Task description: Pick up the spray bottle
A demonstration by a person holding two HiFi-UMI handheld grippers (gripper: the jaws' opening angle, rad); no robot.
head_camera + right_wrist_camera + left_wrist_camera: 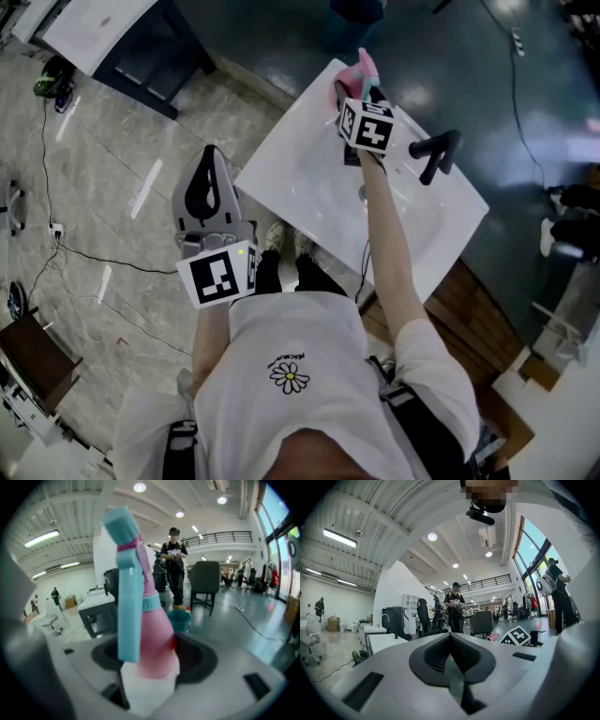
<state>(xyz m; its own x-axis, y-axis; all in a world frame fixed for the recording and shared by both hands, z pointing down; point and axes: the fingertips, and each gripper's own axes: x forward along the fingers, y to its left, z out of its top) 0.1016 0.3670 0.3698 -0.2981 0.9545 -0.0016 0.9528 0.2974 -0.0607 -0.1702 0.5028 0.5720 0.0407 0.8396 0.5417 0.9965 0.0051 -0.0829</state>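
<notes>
A pink spray bottle [363, 67] with a teal trigger head is held upright in my right gripper [354, 92], above the far part of a white basin top [300, 173]. In the right gripper view the spray bottle [152, 625] fills the middle, and the right gripper [150, 672] is shut on its lower body. My left gripper [209, 161] hangs over the floor to the left of the basin, away from the bottle. In its own view the left gripper [452, 663] is shut with its pads together and nothing between them.
A black tap [436, 150] stands on the basin top's right side. A white desk [98, 28] stands at the back left, with cables [56, 234] on the tiled floor. In the right gripper view there are a standing person [174, 569], a grey chair [206, 583] and a teal bucket [180, 619].
</notes>
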